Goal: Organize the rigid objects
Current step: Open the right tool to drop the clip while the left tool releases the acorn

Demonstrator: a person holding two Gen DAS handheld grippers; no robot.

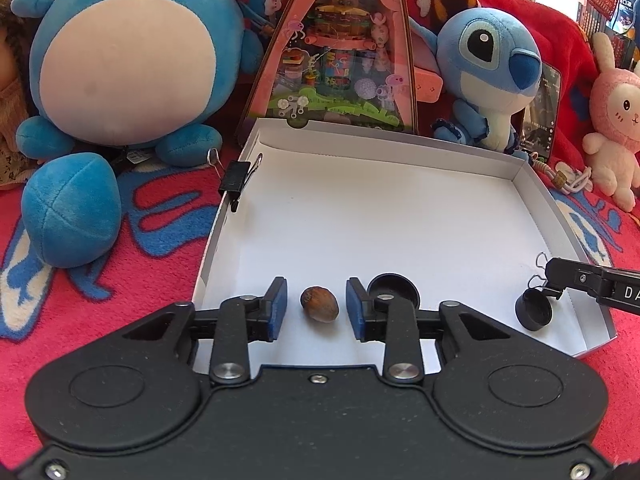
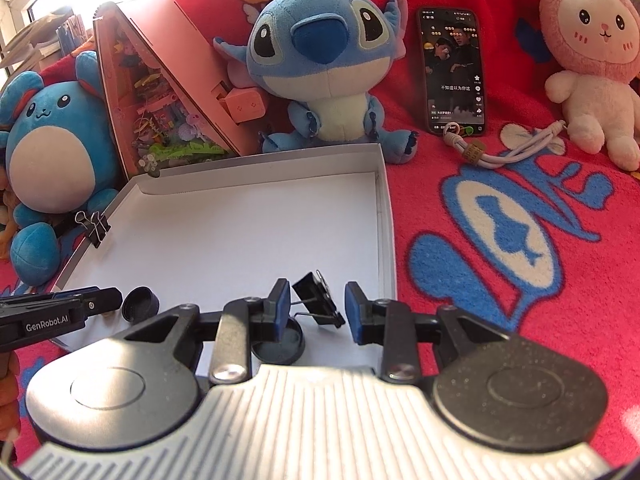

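Nut (image 1: 319, 304) in white tray (image 1: 400, 208), between wide-open left tool (image 1: 317, 309) pads, untouched, binder clip (image 2: 319, 299) near tray's right wall, between wide-open right tool (image 2: 318, 312) pads, black caps (image 1: 533, 312) nearby.

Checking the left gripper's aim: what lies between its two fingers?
In the left wrist view, a brown nut lies on the white tray floor between the open fingers, touching neither.

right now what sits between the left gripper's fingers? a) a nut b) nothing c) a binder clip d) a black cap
a: in the left wrist view a brown nut lies on the tray floor between the open fingers of the left gripper, touching neither; the binder clip sits between the right gripper fingers instead.
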